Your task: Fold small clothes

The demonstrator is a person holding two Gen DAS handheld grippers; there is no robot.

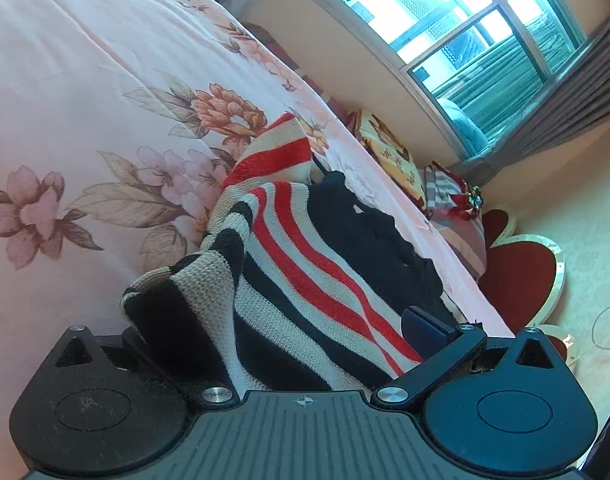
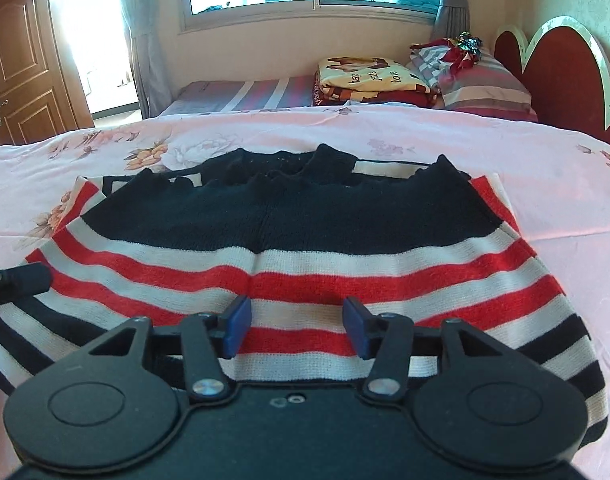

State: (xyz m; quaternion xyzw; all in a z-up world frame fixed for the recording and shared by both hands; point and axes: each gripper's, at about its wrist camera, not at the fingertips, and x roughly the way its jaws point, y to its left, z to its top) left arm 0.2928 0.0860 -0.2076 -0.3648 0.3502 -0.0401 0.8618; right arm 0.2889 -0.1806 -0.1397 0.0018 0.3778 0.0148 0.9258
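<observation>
Here the striped knit sweater (image 2: 305,248) lies spread on the floral bedspread (image 2: 545,184), soft, limp and stretchy, best gripped at a hem or side edge; the left gripper (image 1: 281,332) is clamped on bunched fabric, while the right gripper (image 2: 297,328) hovers with fingers apart.

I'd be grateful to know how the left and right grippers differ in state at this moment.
The left gripper has sweater fabric bunched between its fingers; the right gripper stands open, gripping nothing. The left lifts a side edge, the right hovers over the flat striped middle. Both have blue pads.
</observation>
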